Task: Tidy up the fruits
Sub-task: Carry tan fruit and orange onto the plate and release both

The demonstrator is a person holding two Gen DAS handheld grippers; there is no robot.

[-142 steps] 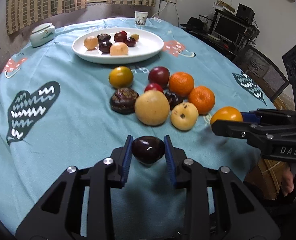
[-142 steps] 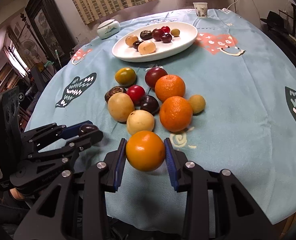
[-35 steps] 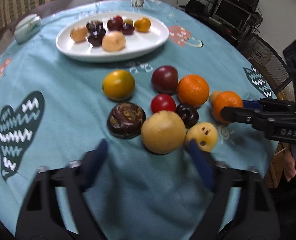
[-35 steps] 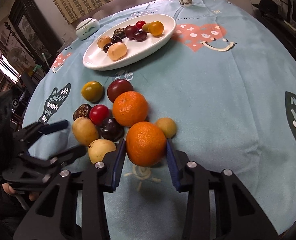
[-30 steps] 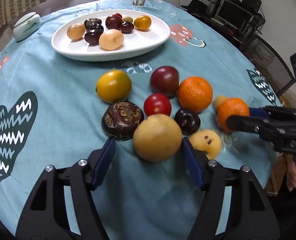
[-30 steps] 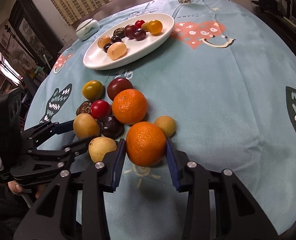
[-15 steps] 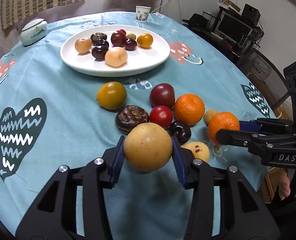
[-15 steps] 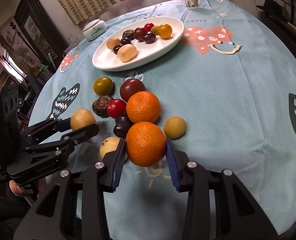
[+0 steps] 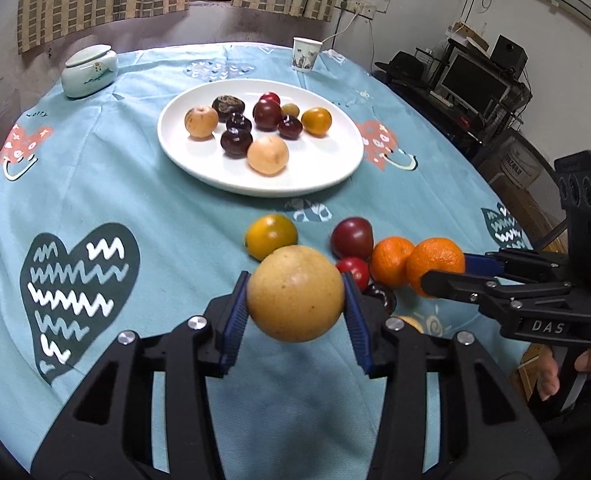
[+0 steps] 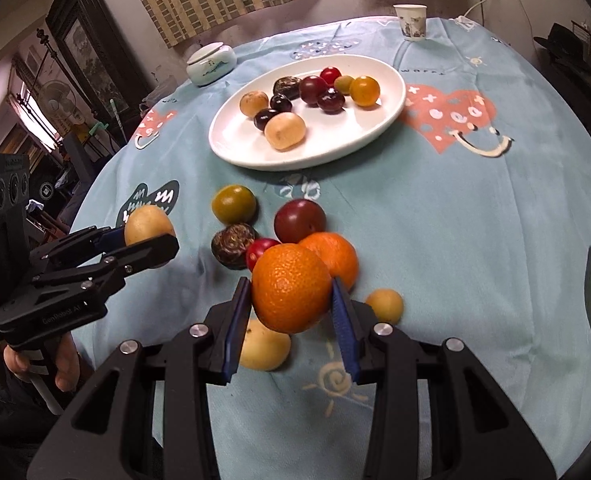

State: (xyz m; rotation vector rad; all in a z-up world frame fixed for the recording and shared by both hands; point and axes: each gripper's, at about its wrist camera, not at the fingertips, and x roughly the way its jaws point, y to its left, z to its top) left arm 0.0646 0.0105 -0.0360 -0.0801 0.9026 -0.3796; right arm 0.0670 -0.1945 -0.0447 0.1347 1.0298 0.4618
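My left gripper (image 9: 295, 316) is shut on a big tan round fruit (image 9: 295, 293) and holds it above the cloth. My right gripper (image 10: 291, 304) is shut on an orange (image 10: 290, 286), also lifted. A white oval plate (image 9: 327, 168) further back carries several small fruits, dark, tan and orange ones. Between plate and grippers lie loose fruits: a yellow-green one (image 9: 270, 236), a dark red plum (image 9: 352, 237), a second orange (image 9: 391, 259), a red cherry tomato (image 10: 260, 252), a brown wrinkled fruit (image 10: 233, 245) and two small yellow ones (image 10: 385, 305).
The round table wears a light blue cloth (image 9: 135, 184) with heart prints. A lidded ceramic jar (image 9: 89, 71) and a paper cup (image 9: 306, 54) stand beyond the plate. A person's hand (image 10: 61, 364) holds each gripper's handle. Desk and monitor stand off the table's right edge.
My left gripper closed round the tan fruit and lifted it off the cloth. My right gripper rose with the orange. The plate gained a dark fruit and a small orange one since the earliest frames.
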